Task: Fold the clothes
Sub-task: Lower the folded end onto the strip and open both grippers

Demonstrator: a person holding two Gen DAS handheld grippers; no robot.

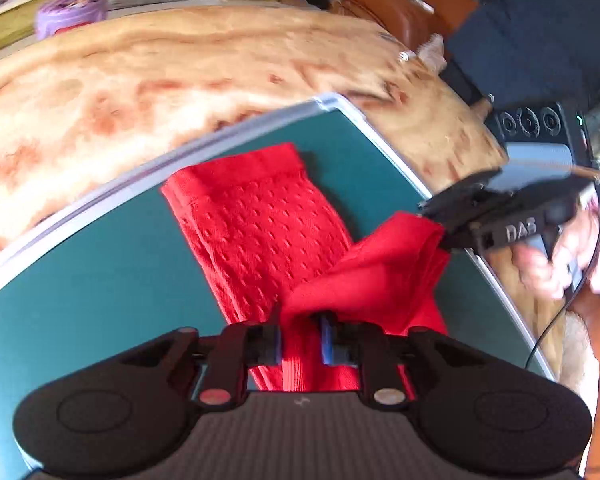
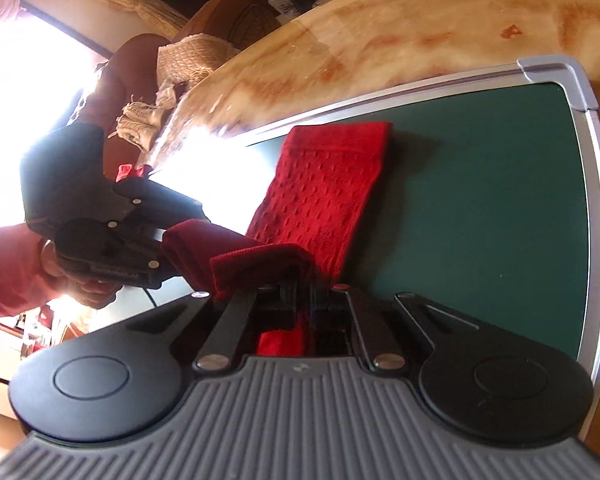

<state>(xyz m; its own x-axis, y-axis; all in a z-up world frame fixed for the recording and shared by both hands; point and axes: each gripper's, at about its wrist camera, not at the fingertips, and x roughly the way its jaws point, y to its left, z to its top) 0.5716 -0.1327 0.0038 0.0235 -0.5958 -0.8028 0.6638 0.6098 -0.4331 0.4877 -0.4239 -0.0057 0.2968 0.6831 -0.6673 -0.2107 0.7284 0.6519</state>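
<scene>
Two grippers hold one red knitted garment (image 1: 260, 232) over a green board (image 1: 100, 280) with a silver frame, which lies on a marbled worktop (image 1: 140, 72). Left gripper (image 1: 300, 340): jaws slightly parted, a gathered fold of red fabric between the blue pads; whether the pads press on it cannot be told. Centre: the garment's ribbed far end lies flat on the board, its near end lifted and doubled back. Right gripper (image 2: 303, 300): jaws clenched on a corner of the lifted fabric. Both views show motion blur.
</scene>
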